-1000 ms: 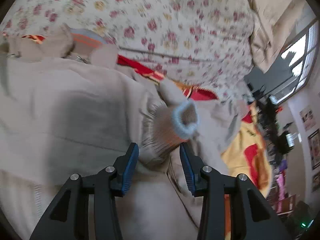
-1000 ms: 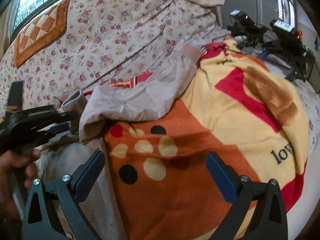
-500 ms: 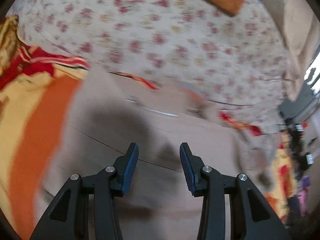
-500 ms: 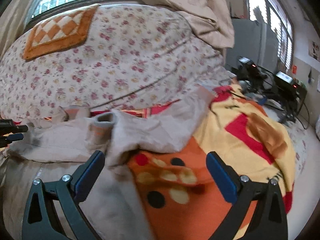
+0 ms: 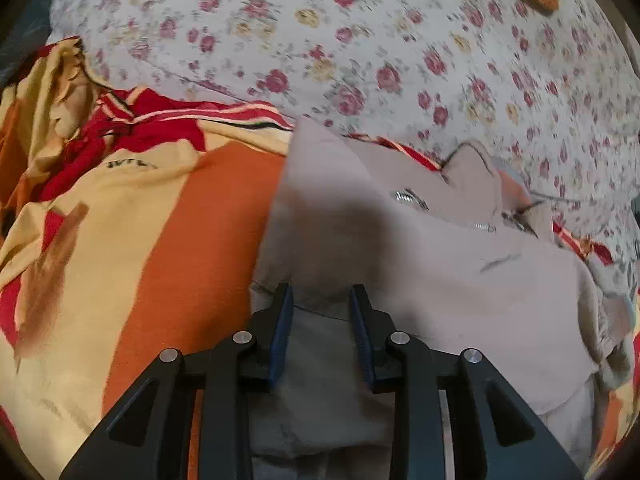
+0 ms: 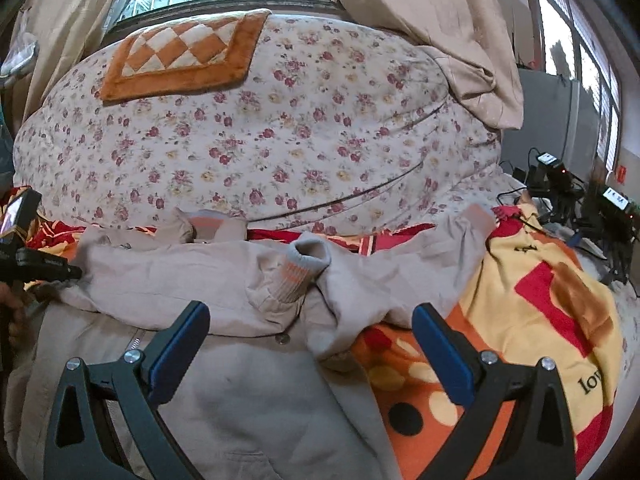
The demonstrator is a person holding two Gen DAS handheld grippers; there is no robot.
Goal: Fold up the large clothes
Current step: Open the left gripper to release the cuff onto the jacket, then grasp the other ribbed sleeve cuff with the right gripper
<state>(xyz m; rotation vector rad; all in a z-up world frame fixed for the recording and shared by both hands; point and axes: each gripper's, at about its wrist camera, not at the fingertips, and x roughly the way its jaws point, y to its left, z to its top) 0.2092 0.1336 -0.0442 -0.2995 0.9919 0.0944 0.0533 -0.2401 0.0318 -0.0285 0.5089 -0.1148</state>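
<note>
In the left wrist view, the left gripper (image 5: 322,300) has just been closing, narrow, over one beige jacket (image 5: 460,264) on the bed; only the top layer may be caught. In the right wrist view, the right gripper (image 6: 310,330) is spread wide, empty; one ribbed cuff (image 6: 298,270) could unfold.

Across the top of your right wrist view you have a floral quilt (image 6: 280,140), with an orange checkered mat (image 6: 180,56) lying on it at upper left. A beige curtain (image 6: 440,20) hangs at upper right. An orange and yellow blanket (image 6: 540,320) fills the lower right, and black electronics with cables (image 6: 580,200) sit at the right edge
</note>
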